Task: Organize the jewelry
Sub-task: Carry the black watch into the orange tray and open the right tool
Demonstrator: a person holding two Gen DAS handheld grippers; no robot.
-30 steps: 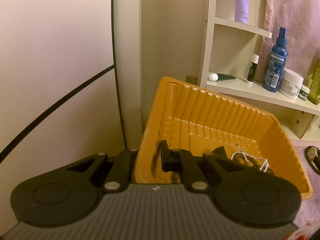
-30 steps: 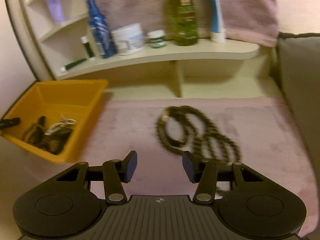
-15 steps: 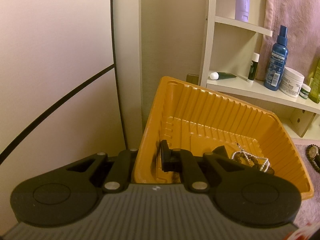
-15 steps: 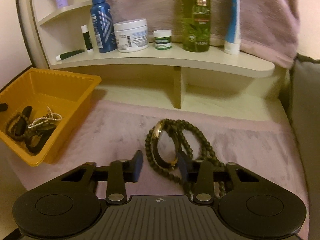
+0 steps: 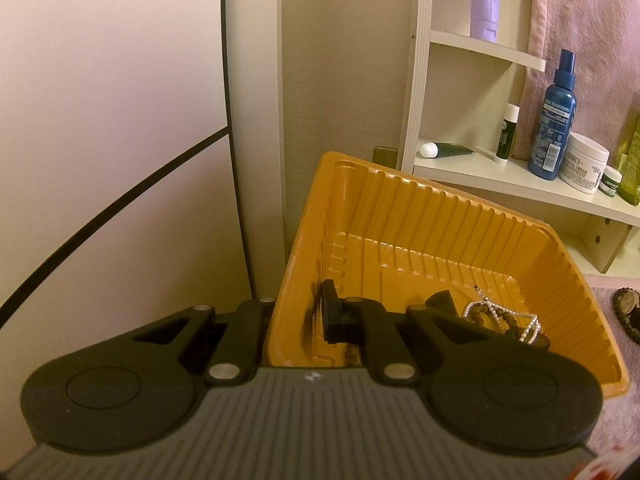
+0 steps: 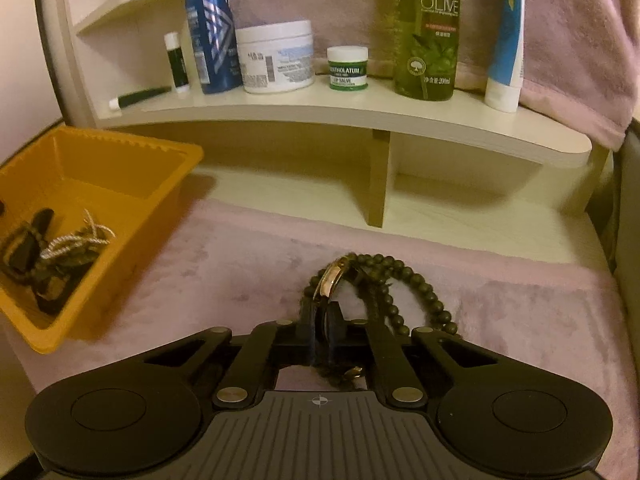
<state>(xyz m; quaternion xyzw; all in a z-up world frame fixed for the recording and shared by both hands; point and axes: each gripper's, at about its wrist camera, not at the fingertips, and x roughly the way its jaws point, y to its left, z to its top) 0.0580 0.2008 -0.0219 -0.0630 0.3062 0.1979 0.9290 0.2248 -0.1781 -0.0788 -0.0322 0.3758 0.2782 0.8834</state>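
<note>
An orange tray (image 5: 500, 232) holds a silver chain (image 5: 500, 318) and dark bead bracelets; it also shows in the right wrist view (image 6: 160, 196). My left gripper (image 5: 296, 316) is shut on the tray's left wall, one finger inside and one outside. My right gripper (image 6: 322, 320) is shut on a dark watch with a gold case (image 6: 330, 278), which stands up from the pink cloth (image 6: 224, 272). A dark bead necklace (image 6: 416, 284) lies tangled around the watch.
A white shelf (image 6: 360, 116) behind the cloth carries a blue spray bottle (image 6: 212, 32), a white jar (image 6: 276, 58), a small green jar, an olive bottle (image 6: 428, 32) and a blue tube. A pink towel hangs behind. A grey cushion stands at right.
My right gripper moved forward and down over the watch and closed on its strap; the watch now stands on edge. The left gripper kept its hold on the tray wall.
</note>
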